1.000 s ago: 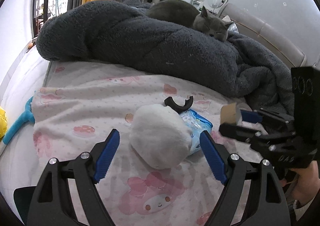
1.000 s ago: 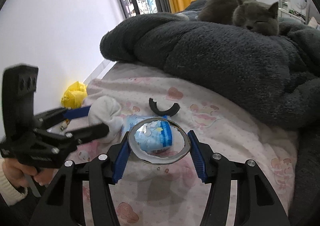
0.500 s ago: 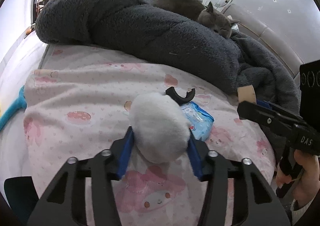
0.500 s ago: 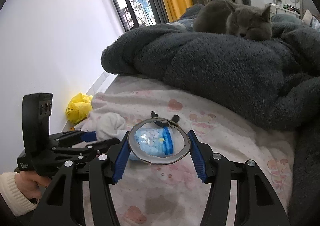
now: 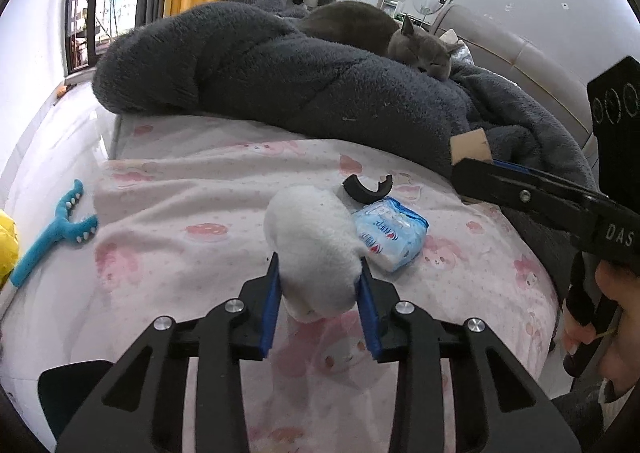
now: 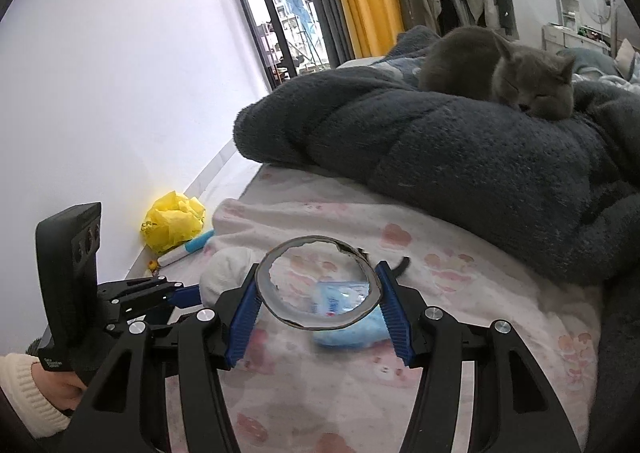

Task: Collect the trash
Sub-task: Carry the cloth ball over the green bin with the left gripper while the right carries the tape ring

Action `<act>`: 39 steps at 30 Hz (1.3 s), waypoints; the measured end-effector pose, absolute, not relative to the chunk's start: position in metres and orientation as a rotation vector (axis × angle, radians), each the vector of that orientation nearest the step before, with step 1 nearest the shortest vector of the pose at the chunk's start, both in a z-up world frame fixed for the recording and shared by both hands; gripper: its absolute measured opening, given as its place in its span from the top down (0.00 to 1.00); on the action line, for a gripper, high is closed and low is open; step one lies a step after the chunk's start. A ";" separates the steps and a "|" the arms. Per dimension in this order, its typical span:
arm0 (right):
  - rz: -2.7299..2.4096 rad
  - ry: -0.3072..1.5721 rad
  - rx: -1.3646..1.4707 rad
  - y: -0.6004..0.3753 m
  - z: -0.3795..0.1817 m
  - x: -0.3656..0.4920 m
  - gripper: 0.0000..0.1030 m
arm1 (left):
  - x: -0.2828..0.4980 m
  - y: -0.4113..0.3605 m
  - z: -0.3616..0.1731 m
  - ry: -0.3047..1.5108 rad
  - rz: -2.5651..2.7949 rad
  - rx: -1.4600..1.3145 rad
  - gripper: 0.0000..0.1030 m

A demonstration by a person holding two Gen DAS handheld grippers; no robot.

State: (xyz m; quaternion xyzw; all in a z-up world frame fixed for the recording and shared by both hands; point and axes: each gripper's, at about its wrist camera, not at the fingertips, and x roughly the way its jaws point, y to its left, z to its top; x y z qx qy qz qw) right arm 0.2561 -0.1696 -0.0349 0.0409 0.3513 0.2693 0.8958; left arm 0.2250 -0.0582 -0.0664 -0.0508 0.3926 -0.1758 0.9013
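Note:
My left gripper (image 5: 318, 295) is shut on a white crumpled wad (image 5: 312, 241) and holds it over the pink bed sheet (image 5: 180, 221). My right gripper (image 6: 316, 293) is shut on an empty cardboard tape ring (image 6: 280, 319), held above the sheet; the ring's brown side shows in the left wrist view (image 5: 470, 147). A blue tissue pack (image 5: 390, 235) lies on the sheet beside the wad, also seen through the ring (image 6: 344, 329). A black curved plastic piece (image 5: 366, 189) lies just beyond the pack.
A grey cat (image 6: 504, 73) sleeps on a dark fleece blanket (image 5: 280, 81) across the bed's far side. A teal toy (image 5: 52, 231) and a yellow plastic bag (image 6: 172, 221) lie on the floor left of the bed, by the wall.
My left gripper closed on the white wad and lifted it off the sheet. My right gripper kept its hold on the tape ring and rose a little.

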 end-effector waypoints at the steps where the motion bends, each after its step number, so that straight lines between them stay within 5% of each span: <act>1: 0.559 0.724 0.084 -0.167 -0.034 0.255 0.44 | 0.222 -0.056 -0.064 0.805 -0.357 -0.097 0.64; 39: 0.745 0.704 0.055 -0.003 -0.030 0.190 0.44 | 0.128 0.089 -0.096 0.892 -0.173 -0.111 0.64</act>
